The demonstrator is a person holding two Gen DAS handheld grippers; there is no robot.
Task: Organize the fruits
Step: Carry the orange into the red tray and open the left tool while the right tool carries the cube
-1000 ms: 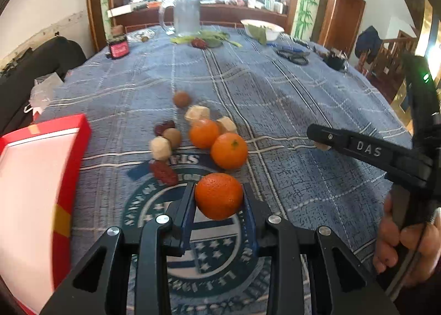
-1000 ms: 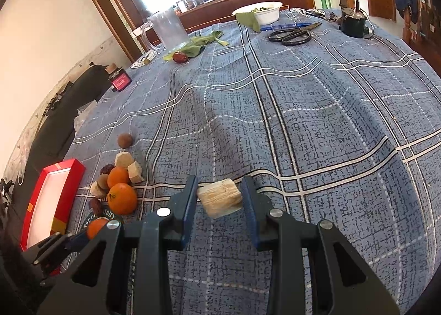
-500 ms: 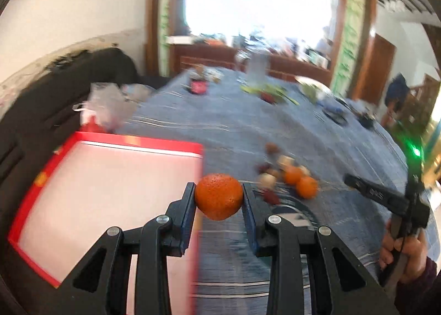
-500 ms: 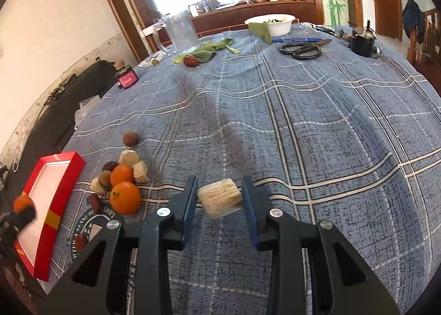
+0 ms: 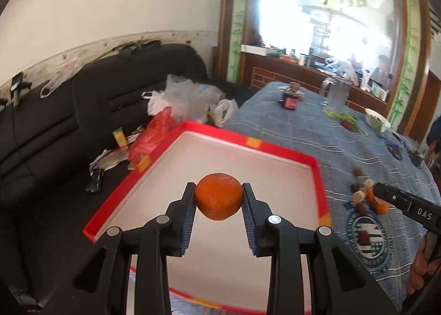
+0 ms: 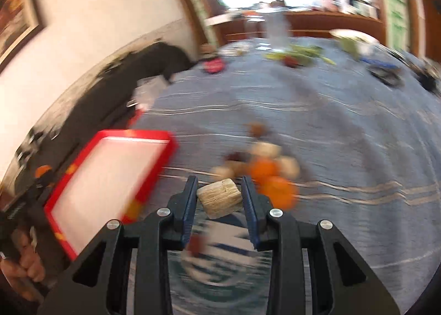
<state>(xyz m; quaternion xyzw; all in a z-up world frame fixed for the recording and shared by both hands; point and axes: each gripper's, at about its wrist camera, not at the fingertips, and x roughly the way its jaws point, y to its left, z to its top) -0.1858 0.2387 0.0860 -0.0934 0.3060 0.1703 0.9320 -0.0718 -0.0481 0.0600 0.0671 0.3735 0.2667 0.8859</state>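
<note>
Orange (image 5: 218, 196) in left jaws over red tray (image 5: 281, 149); sofa (image 5: 82, 111) w/ bags beside.

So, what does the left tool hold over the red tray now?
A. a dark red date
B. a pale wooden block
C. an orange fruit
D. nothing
C: in the left wrist view the left tool is shut on the orange fruit, with the red tray behind it.

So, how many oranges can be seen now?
3. One orange is held in the left gripper above the red tray. Two oranges lie in the pile on the table. Blur may hide more.
</note>
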